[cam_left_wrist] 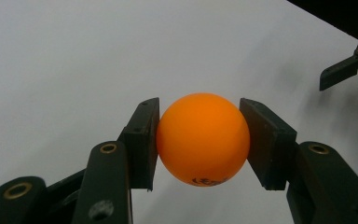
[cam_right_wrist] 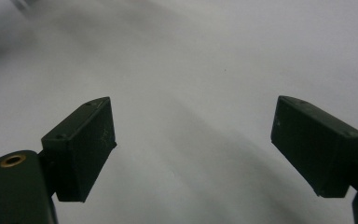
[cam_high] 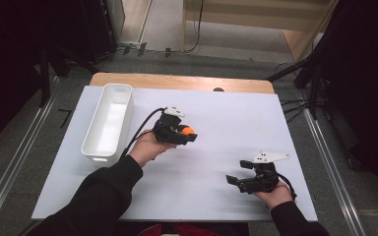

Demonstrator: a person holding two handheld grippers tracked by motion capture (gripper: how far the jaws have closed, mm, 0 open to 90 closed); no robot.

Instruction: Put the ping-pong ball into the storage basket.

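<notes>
The orange ball sits clamped between the left gripper's fingers.

This looks like a lab or recording studio: a table covered with a plain white sheet, black curtains hanging to either side of the table, cables crossing the grey carpet beyond it, and metal floor rails alongside it.

An orange table-tennis ball, smooth and matte with dark printed lettering near its underside, sits clamped between the two black pads of the left tool, held clear above the white counter, right of a white bin.
</notes>
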